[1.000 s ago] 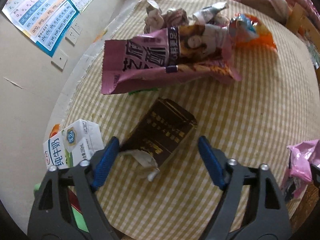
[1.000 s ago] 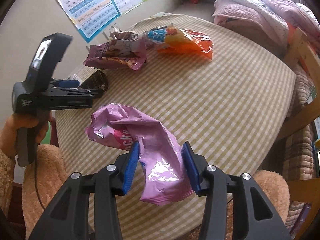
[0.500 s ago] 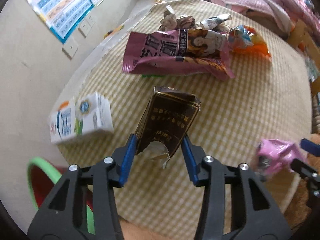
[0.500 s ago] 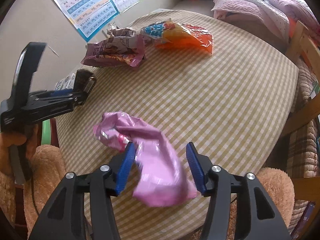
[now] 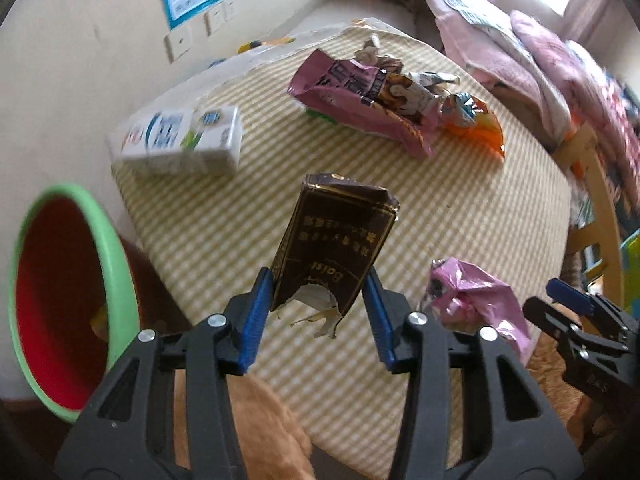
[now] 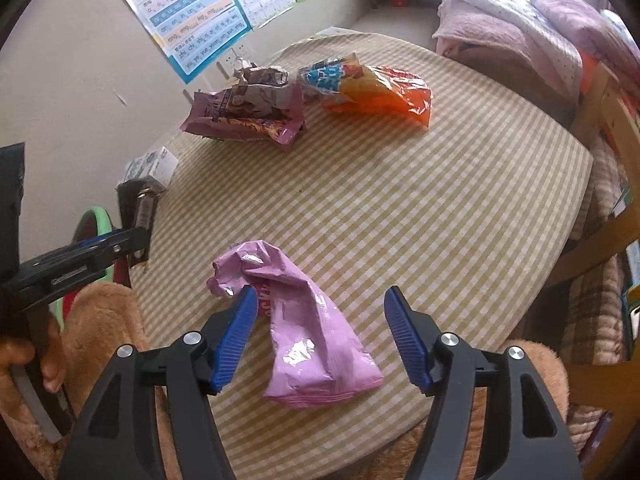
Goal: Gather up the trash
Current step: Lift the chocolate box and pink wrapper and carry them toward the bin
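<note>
My left gripper [image 5: 316,304] is shut on a torn dark brown carton [image 5: 336,240] and holds it above the table's near left edge; it also shows in the right wrist view [image 6: 138,216]. My right gripper [image 6: 320,320] is open, its fingers either side of a crumpled pink wrapper [image 6: 308,332] that lies on the checked tablecloth [image 6: 400,200]. The pink wrapper also shows in the left wrist view [image 5: 476,304]. A bin with a green rim and red inside [image 5: 60,300] stands left of the table, below the carton's left.
A white milk carton [image 5: 180,140] lies at the table's left edge. A purple snack bag [image 6: 244,116], crumpled paper [image 6: 260,76] and an orange wrapper [image 6: 372,88] lie at the far side. A wooden chair [image 6: 600,200] and bedding [image 6: 520,28] are to the right.
My left gripper closed on the brown carton, lifted it off the table and swung left toward the bin. My right gripper opened and let the pink wrapper drop onto the table.
</note>
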